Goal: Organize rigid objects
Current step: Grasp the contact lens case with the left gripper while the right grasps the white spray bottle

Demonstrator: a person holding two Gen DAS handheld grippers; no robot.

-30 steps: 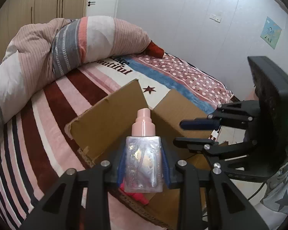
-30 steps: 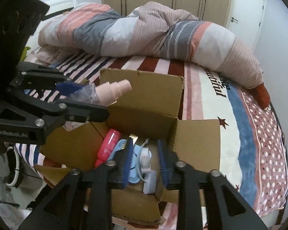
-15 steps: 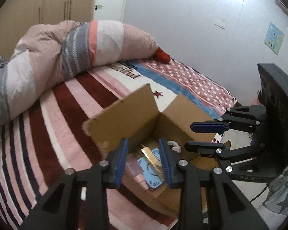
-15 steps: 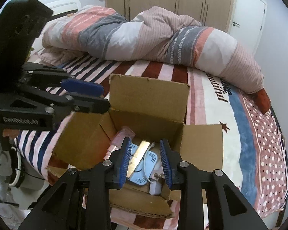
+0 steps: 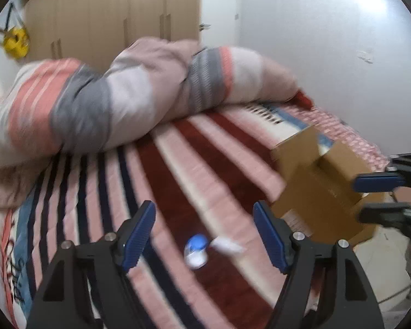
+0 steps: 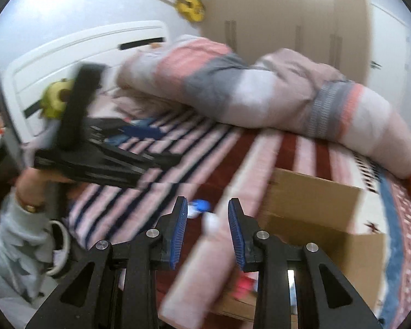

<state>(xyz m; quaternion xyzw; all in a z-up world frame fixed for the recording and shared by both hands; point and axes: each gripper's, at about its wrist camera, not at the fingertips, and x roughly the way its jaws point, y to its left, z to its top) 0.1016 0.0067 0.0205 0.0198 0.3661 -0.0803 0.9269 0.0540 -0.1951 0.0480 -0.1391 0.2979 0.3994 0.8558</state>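
While the left gripper (image 5: 204, 230) hangs wide open and empty above a small blue-and-white object (image 5: 196, 250) lying on the striped bedspread (image 5: 178, 170), the right gripper (image 6: 207, 230), part open, waits by the brown cardboard box (image 6: 315, 205), so next probably comes lowering and pinching.

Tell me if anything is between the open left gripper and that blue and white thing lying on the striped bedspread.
Nothing visible is. The left gripper is open, and only bare striped bedspread lies between its fingers and the blue and white object.
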